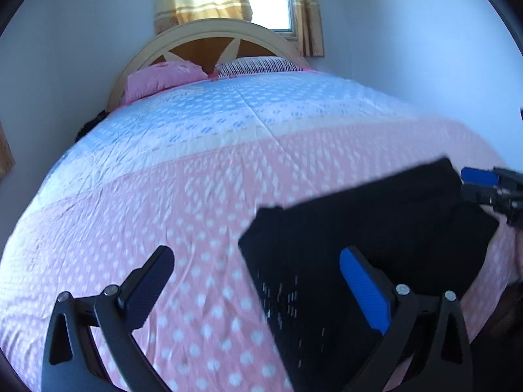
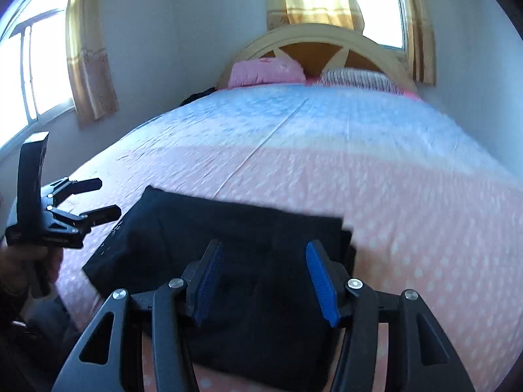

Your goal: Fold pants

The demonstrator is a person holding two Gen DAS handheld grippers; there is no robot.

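Black pants (image 1: 366,238) lie folded into a compact rectangle on the pink dotted bedspread, near the bed's front edge. In the right wrist view the pants (image 2: 235,238) sit right under and ahead of my right gripper (image 2: 264,261), which is open with nothing between its blue pads. My left gripper (image 1: 258,268) is open too, hovering over the pants' left edge, holding nothing. From the right wrist view the left gripper (image 2: 109,197) is seen beside the pants' left corner. The right gripper (image 1: 470,183) shows at the pants' far right corner.
The bedspread (image 1: 196,196) is pink in front and pale blue (image 2: 294,121) toward the head. A pink pillow (image 2: 264,70) and a striped pillow (image 2: 356,80) rest against the arched headboard (image 1: 209,37). Curtained windows stand behind and at left. A hand (image 2: 29,261) holds the left gripper's handle.
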